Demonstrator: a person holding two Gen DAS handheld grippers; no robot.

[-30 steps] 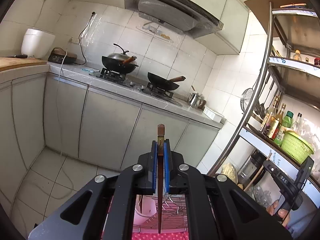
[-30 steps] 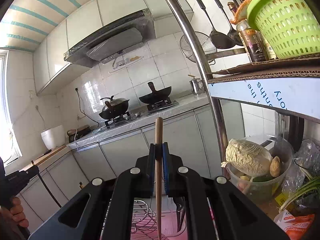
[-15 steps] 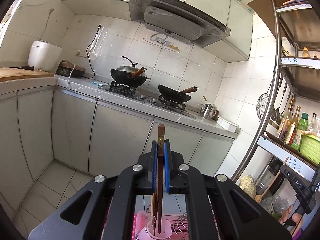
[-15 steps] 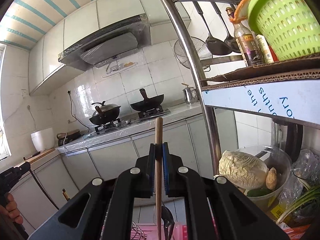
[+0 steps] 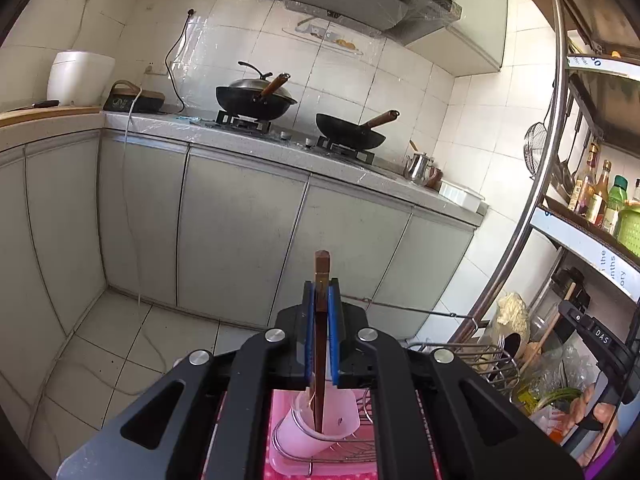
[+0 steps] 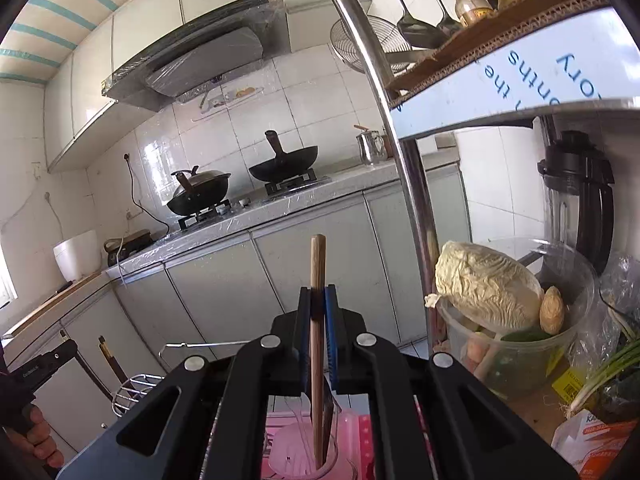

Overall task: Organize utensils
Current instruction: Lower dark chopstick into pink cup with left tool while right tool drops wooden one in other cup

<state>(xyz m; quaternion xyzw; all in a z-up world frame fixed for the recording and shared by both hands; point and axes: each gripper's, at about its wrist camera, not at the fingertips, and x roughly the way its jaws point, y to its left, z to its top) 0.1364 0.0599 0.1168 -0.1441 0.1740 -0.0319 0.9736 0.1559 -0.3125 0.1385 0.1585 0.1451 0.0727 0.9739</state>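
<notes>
My left gripper [image 5: 321,292] is shut on a dark brown wooden chopstick [image 5: 320,344] held upright; its lower end dips into a pink-white plastic utensil cup [image 5: 320,428] in a wire dish rack [image 5: 472,360] on a pink tray [image 5: 280,456]. My right gripper [image 6: 318,300] is shut on a light wooden chopstick [image 6: 317,344], also upright, with its lower end inside a clear pink utensil cup [image 6: 304,456] beside a dark utensil. The other hand-held gripper shows at the right edge of the left wrist view [image 5: 596,344] and the left edge of the right wrist view [image 6: 44,364].
A metal shelf post [image 6: 404,168] stands close on the right, with a bowl of vegetables [image 6: 512,312], a blender [image 6: 580,196] and bottles [image 5: 596,196]. Grey counter cabinets [image 5: 240,232] with two woks [image 5: 256,98] are across the tiled floor [image 5: 100,360].
Both grippers have lowered and tilted down with their chopsticks. The pink cups and rack have come into view, and both chopstick tips now sit inside the cups.
</notes>
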